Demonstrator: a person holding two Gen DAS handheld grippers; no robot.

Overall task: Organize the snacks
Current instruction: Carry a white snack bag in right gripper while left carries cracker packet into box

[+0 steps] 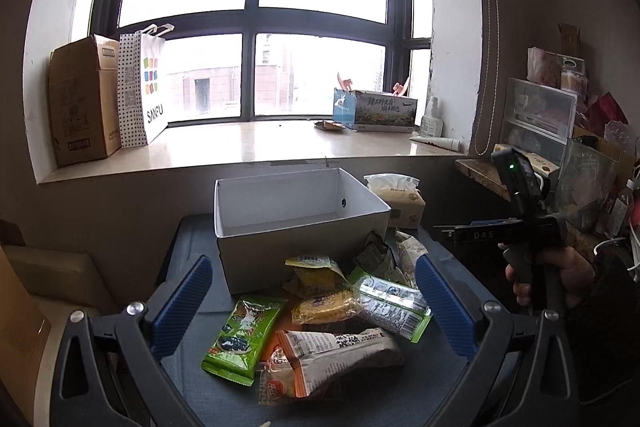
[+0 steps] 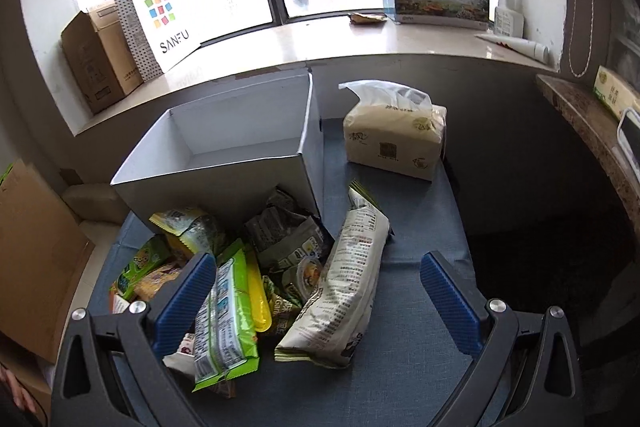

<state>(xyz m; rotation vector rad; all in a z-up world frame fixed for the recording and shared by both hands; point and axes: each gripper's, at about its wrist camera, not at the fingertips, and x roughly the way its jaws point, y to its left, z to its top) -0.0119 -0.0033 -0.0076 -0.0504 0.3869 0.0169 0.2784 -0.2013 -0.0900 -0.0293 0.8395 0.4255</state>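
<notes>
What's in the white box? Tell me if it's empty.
Empty, as far as visible. The white box shows only bare inner walls and floor; the snack packets lie outside, in front.

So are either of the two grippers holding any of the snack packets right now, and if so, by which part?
Nothing is held. The left gripper and right gripper both hang open above the pile of snack packets on the blue-grey cloth, in front of the empty white cardboard box.

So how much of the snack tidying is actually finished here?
Nothing looks done yet: what shows of the white box is bare inside. Nothing is in hand either; the left gripper and the right gripper are both open, hovering over the snack pile. All the packets, like the green packet and the long white packet, still lie on the blue cloth in front of the box.
</notes>
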